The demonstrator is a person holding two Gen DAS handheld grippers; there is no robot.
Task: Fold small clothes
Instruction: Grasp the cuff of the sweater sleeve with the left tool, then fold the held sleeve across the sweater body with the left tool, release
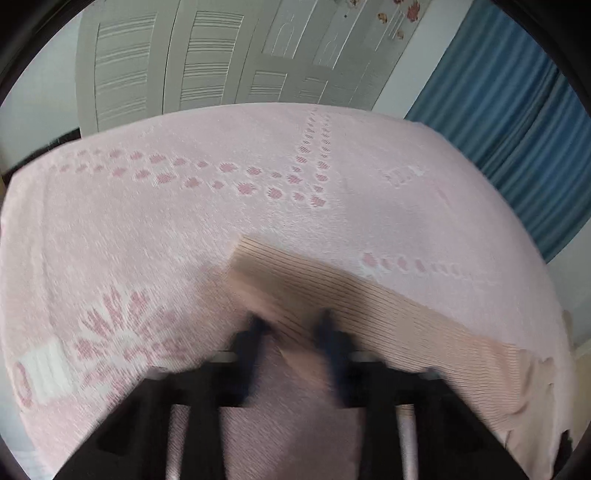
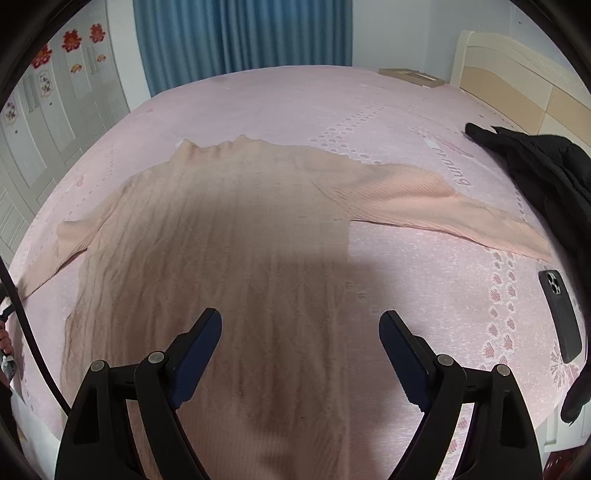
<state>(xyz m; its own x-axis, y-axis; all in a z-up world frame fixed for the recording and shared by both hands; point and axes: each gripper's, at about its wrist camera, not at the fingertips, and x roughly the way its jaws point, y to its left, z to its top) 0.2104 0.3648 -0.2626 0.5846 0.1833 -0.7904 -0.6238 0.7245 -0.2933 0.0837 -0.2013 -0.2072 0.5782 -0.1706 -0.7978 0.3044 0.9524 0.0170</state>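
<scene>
Right now the L gripper point(image 1: 291, 325) is sitting clenched, w/ ribbed sleeve fabric of the sweater point(image 1: 369, 295) between its tips. Blur is smearing both tips, so how much fabric is pinched is hard to tell. The R gripper point(image 2: 301, 332) is hanging released, jaws standing wide, above the lower body of the sweater and not touching it.

The sweater is lying flat on the bed point(image 2: 406, 277), front up, collar pointing to the far side. It's peach-pink w/ a cable-knit body, ribbed sleeves and a short ribbed neck. One sleeve is stretching out to the right, the other angling down-left. A grey shadow is covering most of the body. The hem is running out of sight under the R gripper.

Further out, a dark phone point(image 2: 559, 314) is lying camera side up near the bed's right edge. A black garment point(image 2: 535, 166) is bunching by the headboard point(image 2: 517, 74) and getting cut off by the lens rim. A blue curtain point(image 2: 240, 33) is hanging beyond the bed. In the L view, a pale wardrobe point(image 1: 184, 66) is standing behind the bed.
</scene>
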